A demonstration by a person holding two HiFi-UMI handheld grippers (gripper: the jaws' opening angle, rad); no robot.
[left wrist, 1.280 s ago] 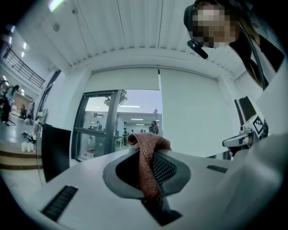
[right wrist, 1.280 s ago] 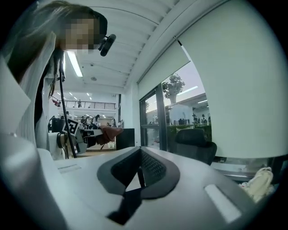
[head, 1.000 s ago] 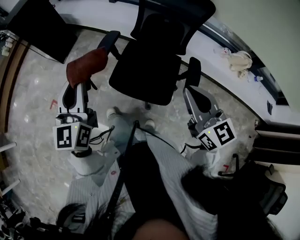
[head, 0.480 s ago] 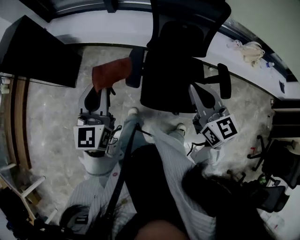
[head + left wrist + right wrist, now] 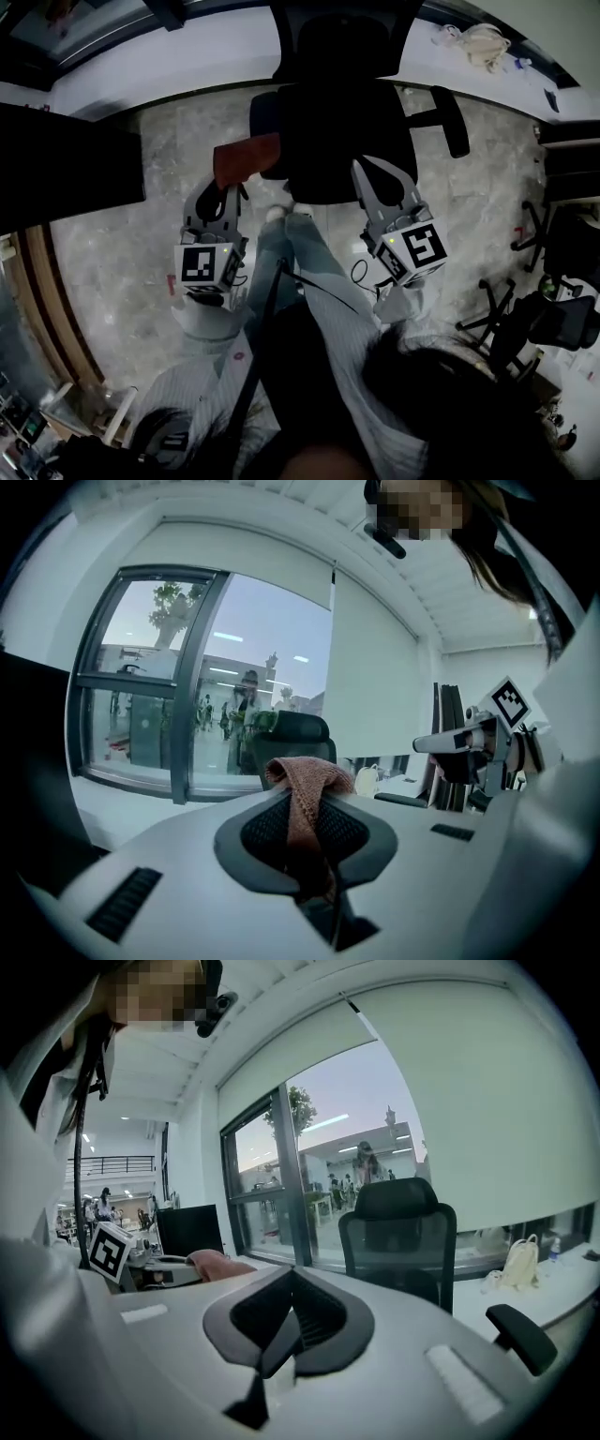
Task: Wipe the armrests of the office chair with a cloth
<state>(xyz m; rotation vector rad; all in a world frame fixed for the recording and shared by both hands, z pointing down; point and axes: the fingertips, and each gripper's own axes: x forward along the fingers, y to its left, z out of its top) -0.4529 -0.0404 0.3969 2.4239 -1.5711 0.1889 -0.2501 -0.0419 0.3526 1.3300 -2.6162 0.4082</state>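
Got cloth (image 5: 246,157) clamped in fingers of left gripper (image 5: 225,188), red-brown, right by office chair (image 5: 342,141) armrest (image 5: 263,117) on head view's left; can't tell if touching. Got right gripper (image 5: 373,176) with fingers pressed together, nothing in them, at seat's front edge, apart from other armrest (image 5: 456,120)

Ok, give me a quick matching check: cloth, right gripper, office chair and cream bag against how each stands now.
Things: 1 cloth; 2 right gripper; 3 office chair; 4 cream bag.
States: A shut and empty; B on the white ledge; C pinched in the left gripper; D black, on the floor ahead.
Pairs: 1-C, 2-A, 3-D, 4-B.
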